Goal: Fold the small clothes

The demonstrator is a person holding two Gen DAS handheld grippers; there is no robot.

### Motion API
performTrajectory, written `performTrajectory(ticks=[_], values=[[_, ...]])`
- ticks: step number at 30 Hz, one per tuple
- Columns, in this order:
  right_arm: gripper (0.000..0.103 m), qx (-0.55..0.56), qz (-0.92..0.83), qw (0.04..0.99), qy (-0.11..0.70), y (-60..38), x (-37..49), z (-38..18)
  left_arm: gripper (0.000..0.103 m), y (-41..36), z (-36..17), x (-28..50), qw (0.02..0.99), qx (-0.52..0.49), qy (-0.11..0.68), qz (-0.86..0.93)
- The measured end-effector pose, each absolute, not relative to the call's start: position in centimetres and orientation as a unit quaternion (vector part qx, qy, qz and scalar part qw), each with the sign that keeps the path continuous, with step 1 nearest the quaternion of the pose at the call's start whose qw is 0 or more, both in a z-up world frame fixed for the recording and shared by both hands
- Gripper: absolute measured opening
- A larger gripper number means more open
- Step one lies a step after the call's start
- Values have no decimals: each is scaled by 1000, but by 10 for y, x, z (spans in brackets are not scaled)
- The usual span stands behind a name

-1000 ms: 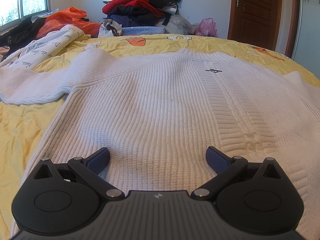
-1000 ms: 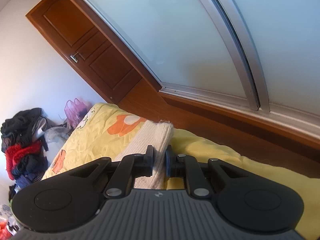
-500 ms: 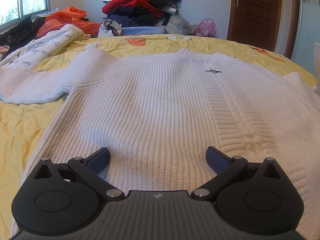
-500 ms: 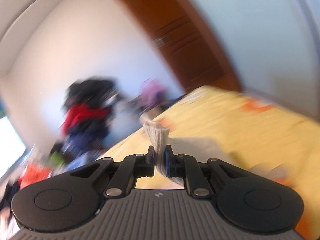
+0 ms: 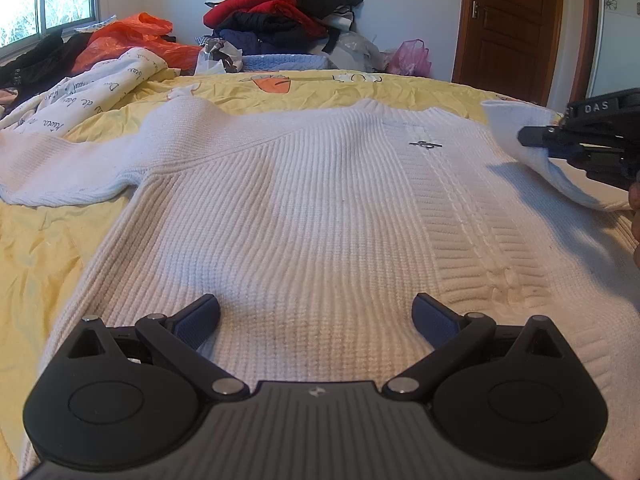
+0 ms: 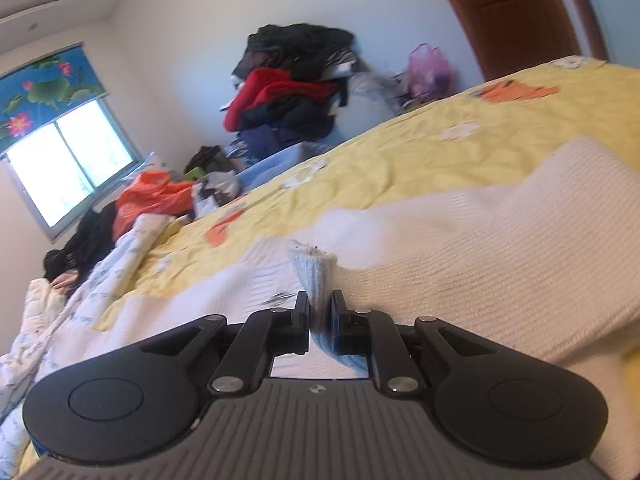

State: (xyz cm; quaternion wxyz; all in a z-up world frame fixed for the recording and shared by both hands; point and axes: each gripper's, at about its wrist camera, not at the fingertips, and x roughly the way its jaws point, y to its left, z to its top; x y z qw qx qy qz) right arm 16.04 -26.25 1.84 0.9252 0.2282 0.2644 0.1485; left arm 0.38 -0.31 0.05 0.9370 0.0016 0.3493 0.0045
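A white knitted sweater (image 5: 304,208) lies flat, front up, on the yellow bedspread (image 5: 36,248). Its left sleeve (image 5: 60,168) stretches out to the left. My left gripper (image 5: 316,316) is open and empty, low over the sweater's hem. My right gripper (image 6: 320,312) is shut on the cuff of the right sleeve (image 6: 312,276) and holds the sleeve (image 6: 480,248) lifted over the sweater's body. In the left wrist view the right gripper (image 5: 528,136) enters from the right edge with the sleeve (image 5: 516,140) hanging from it.
A pile of red, black and dark clothes (image 5: 280,12) stands at the far side of the bed. An orange bag (image 5: 132,40) and a printed white cloth (image 5: 92,88) lie at the far left. A brown door (image 5: 508,20) is at the back right.
My right gripper has swung the sleeve cuff from the bed's right side inward over the sweater's body. It now shows in the left wrist view. The left gripper has not moved.
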Motion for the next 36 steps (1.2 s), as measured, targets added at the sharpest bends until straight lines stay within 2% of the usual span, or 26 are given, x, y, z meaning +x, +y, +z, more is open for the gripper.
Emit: performTrajectory(ticks=[8,11,15,19,22,26,31,33,34,35,36], values=[[16,216,174,913,298,-209,161,-6,103,-3,0,4,937,2,349,5],[29,239,170,900,322,-216,166,-17,103,-3,0,4,937,2,349,5],[43,290,181,888,307,-240,154,-16,103,-2,0,3,937,1,349,4],[50,282,171,903,277,-268,109,-7,103,-3,7,3,938,-4,348,8],[53,278,155,907,277,-289,79,-14,103,-3,24,11,941,-55,335,-11],[54,367,154,877,270,-313,69,-27,103,-5,43,54,913,-172,357,-100],[57,368,164,876,265,-313,72,-31,102,-14,29,107,861,-283,400,-137],[59,373,173,874,260,-314,71,-32,90,-23,19,122,852,-288,416,-133],[60,375,175,873,258,-315,71,-32,77,-27,15,128,849,-287,426,-127],[61,376,177,872,257,-315,71,-32,69,-30,14,129,855,-280,418,-121],[62,378,179,872,256,-315,71,-32,66,-35,15,129,863,-268,412,-120]])
